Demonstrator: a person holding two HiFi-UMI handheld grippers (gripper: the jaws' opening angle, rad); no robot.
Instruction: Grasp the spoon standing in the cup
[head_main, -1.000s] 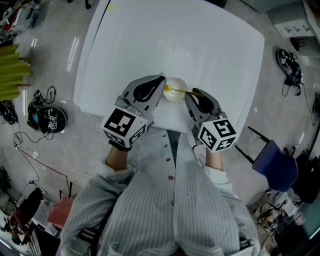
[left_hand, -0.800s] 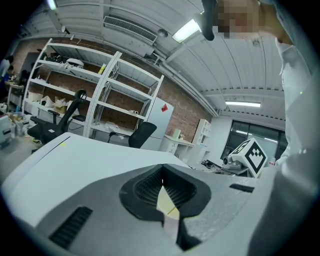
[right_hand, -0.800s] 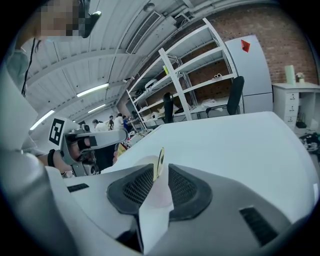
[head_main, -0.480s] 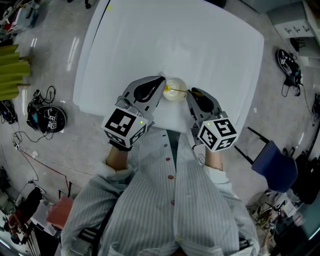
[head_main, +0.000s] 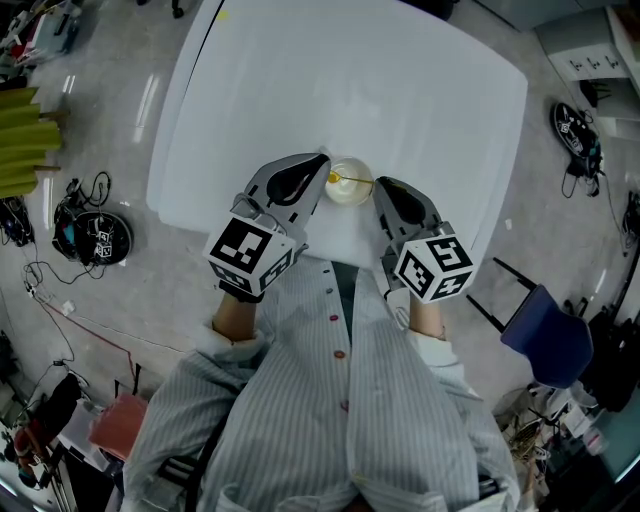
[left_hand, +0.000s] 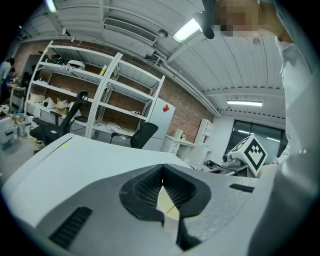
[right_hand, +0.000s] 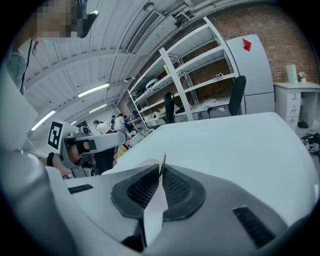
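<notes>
The right gripper (right_hand: 161, 173) has just been closing its fingers, which now pinch the spoon (head_main: 335, 177) handle at their very tips. The left gripper (left_hand: 161, 175) clamps the cup (head_main: 352, 193) rim. So shallow a bite may slip when lifted.

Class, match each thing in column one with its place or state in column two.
Column one: 1 spoon; 2 cup; 3 right gripper; 4 chair.
Column two: a on the floor; b on the table; c shut on a handle; d standing in the cup.
Pairs: 1-d, 2-b, 3-c, 4-a.
The right gripper's fingers have just been closing, the spoon's handle between them.
</notes>
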